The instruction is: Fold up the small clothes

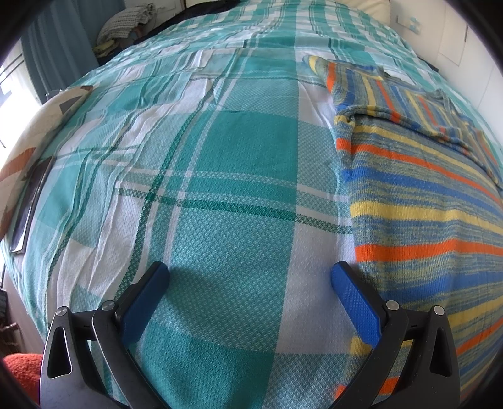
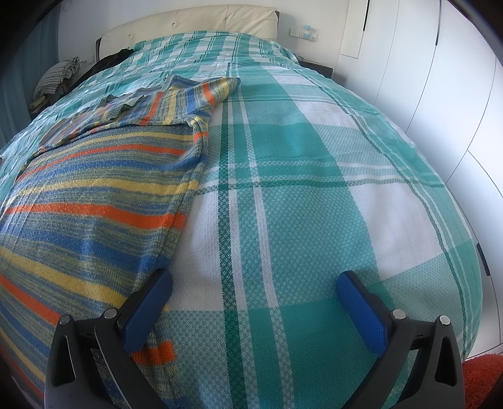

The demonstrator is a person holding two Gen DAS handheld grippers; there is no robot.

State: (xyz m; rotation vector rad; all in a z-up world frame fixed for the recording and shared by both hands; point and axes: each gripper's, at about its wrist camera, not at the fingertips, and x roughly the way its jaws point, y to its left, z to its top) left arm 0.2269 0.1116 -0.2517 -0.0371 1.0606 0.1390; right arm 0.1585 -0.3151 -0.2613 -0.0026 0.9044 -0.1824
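Observation:
A knitted sweater with blue, yellow and orange stripes [image 1: 424, 201] [image 2: 88, 195] lies flat on the teal plaid bedspread [image 1: 220, 176] [image 2: 298, 188]. Its sleeves are folded across the chest near the collar. In the left wrist view it fills the right side; my left gripper [image 1: 250, 277] is open over bare bedspread, its right finger at the sweater's left edge. In the right wrist view the sweater fills the left side; my right gripper [image 2: 254, 284] is open, its left finger over the sweater's lower right edge. Nothing is held.
A patterned pillow [image 1: 34, 148] and a dark flat tablet-like item [image 1: 30, 207] lie at the bed's left edge. A cream headboard [image 2: 195, 19] stands at the far end, white wardrobe doors [image 2: 440, 103] to the right, an orange rug [image 2: 484, 377] below.

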